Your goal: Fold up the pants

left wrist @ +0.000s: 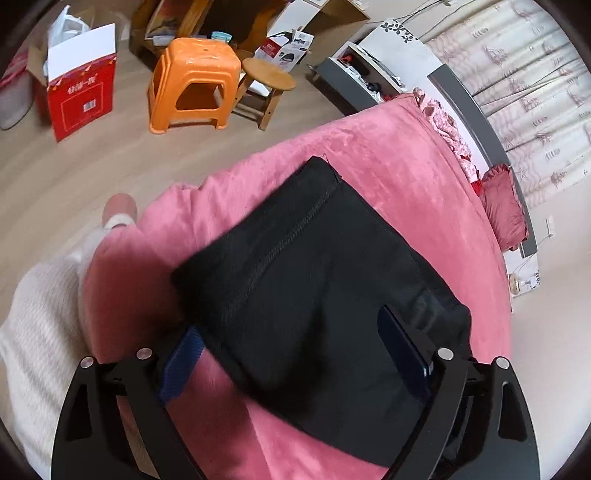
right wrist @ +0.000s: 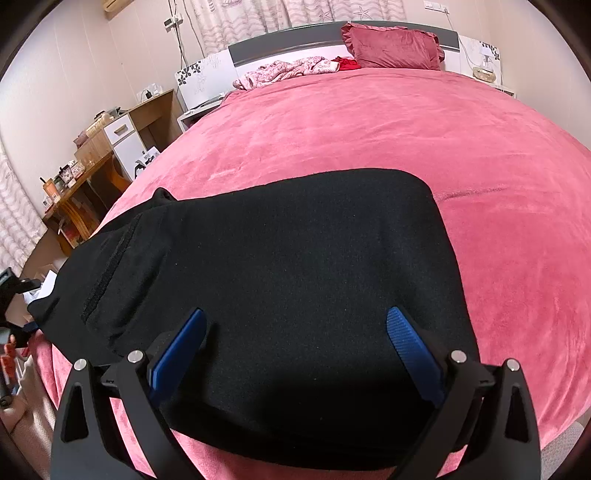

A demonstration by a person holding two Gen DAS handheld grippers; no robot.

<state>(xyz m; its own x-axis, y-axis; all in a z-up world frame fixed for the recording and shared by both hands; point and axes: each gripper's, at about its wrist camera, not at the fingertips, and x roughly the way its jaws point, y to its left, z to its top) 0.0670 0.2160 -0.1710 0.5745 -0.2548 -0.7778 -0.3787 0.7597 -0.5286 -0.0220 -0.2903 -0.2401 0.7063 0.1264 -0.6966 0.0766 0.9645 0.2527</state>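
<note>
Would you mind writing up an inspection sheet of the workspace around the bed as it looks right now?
Surface: pink bedspread, mostly bare.
Job's things: black pants folded into a compact stack near the bed's edge.
Clutter: pink patterned garment and red pillow by the headboard.
Grippers: left gripper open over the pants; right gripper open over the pants.
Cables: cords hang down the wall.
Surroundings: orange stool, wooden stool, red box, desk.

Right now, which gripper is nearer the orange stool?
Left. The left gripper hangs over the pants' end towards the orange stool; the right gripper faces the headboard.
</note>
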